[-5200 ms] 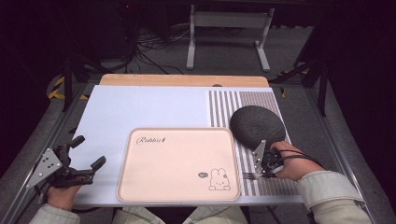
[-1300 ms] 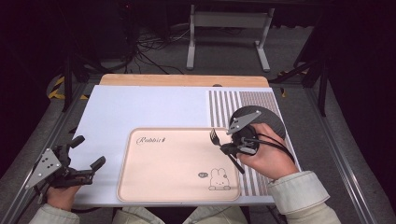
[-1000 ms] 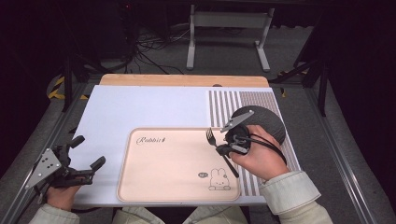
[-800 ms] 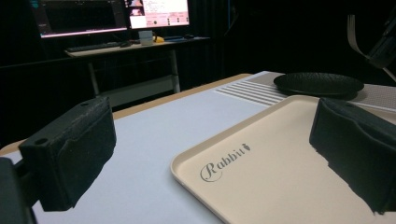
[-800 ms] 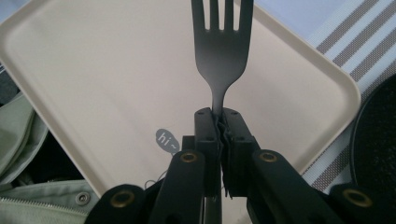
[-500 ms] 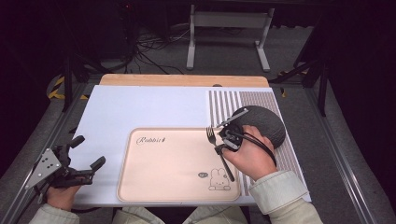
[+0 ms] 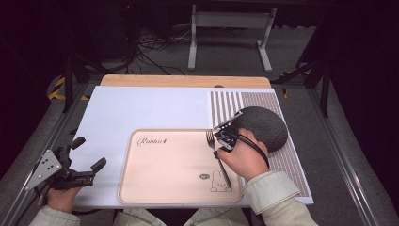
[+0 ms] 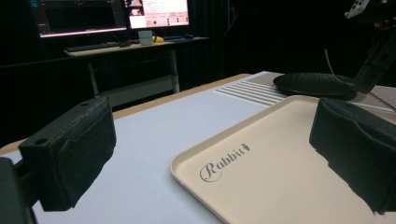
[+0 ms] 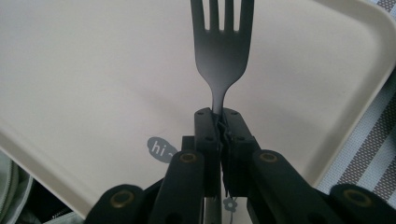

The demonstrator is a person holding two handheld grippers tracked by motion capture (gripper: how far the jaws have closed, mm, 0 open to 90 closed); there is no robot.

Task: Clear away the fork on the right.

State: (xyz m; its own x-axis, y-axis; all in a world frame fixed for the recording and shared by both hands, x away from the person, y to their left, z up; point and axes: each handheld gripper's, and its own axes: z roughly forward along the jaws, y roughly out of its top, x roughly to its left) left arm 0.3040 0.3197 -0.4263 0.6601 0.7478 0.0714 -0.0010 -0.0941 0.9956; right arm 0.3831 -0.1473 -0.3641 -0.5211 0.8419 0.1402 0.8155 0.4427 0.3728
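Because the right gripper (image 7: 221,140) has its 2 black jaws clamped tight on the neck of the slim dark metal fork (image 9: 222,46), the fork sticks out ahead of the jaws like an extension of the tool, tines forward, with its handle running back under the hand (image 7: 244,157). In the high view the fork (image 7: 211,137) lies over the right part of the beige rectangular plastic tray (image 7: 160,188) printed with "Rabbit" and a small bunny, and the right gripper view shows the tray's pale floor (image 9: 93,70) behind the tines; whether the tines already touch that floor cannot be told. Holding it near the neck rather than at the handle's end probably keeps the fork from swinging, which suits laying it flat in the tray. Just behind the hand sits the dark grey round textured plate (image 7: 261,126) on the striped brown-and-white placemat (image 7: 226,101), touching nothing of the fork as far as can be seen. Over at the near left corner of the white table cover (image 7: 141,106), the left gripper (image 7: 87,155) rests low beside the tray with its 2 padded jaws spread wide and nothing between them; its own view looks across the tray's rim (image 8: 187,161), so it seems parked clear of the work, ready to steady the tray if needed.
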